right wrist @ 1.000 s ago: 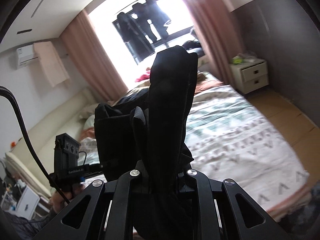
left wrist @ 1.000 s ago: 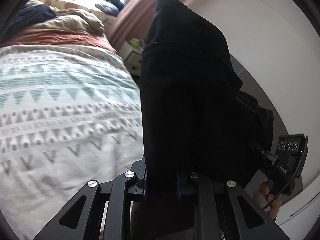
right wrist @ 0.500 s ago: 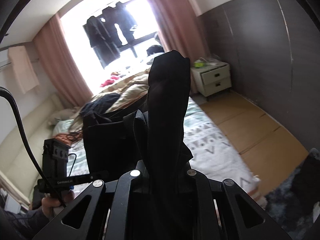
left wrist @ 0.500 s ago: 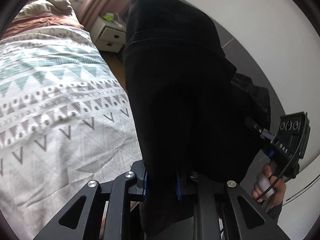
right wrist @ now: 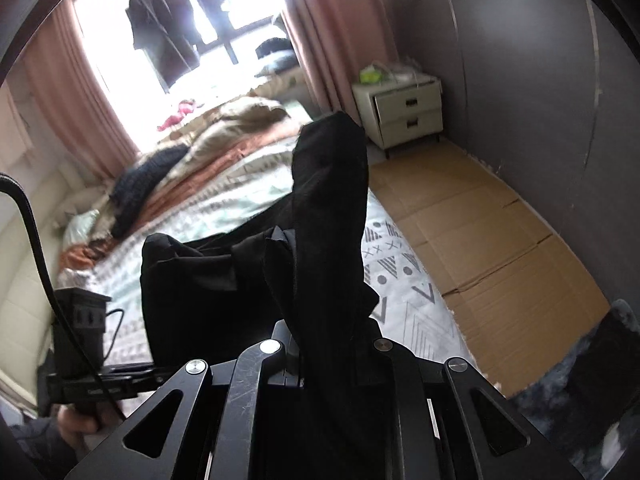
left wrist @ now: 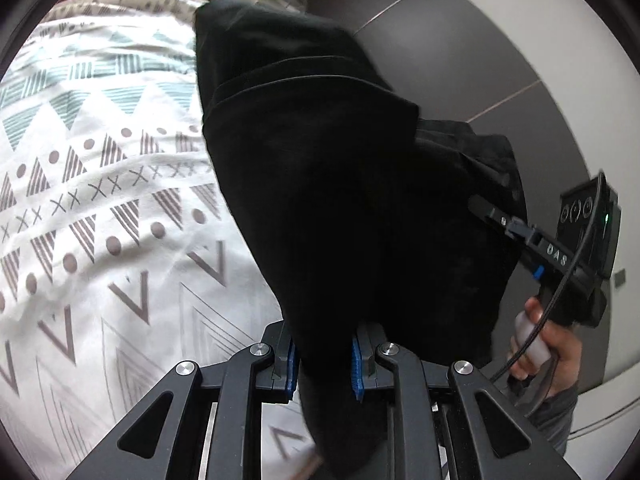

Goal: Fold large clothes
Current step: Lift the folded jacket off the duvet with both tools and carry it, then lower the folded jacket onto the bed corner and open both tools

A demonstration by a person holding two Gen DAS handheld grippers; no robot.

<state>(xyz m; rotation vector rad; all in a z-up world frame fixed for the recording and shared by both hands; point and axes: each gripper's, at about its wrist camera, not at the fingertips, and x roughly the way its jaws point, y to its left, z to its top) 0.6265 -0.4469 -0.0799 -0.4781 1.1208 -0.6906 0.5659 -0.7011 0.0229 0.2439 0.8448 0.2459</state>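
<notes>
A large black garment [left wrist: 340, 184] hangs between both grippers above a bed with a patterned white cover [left wrist: 100, 220]. My left gripper [left wrist: 323, 360] is shut on one bunched edge of it, blue pads pressing the cloth from both sides. In the right wrist view the same black garment [right wrist: 328, 216] rises as a tall fold out of my right gripper [right wrist: 332, 356], which is shut on it. The cloth hides the fingertips of both grippers. The other gripper [left wrist: 576, 240] shows at the right of the left wrist view, held by a hand [left wrist: 548, 352].
Beyond the patterned bed cover [right wrist: 400, 280] lie crumpled blankets [right wrist: 240, 132] and a dark cushion [right wrist: 144, 184]. A white nightstand [right wrist: 404, 112] stands by the grey wall. Cardboard sheets [right wrist: 500, 240] cover the floor beside the bed. Dark clothes hang in the bright window [right wrist: 176, 24].
Both grippers have come down and forward with the garment, tilting downward. The bed cover is now much closer in the left wrist view, and the floor beside the bed fills more of the right wrist view.
</notes>
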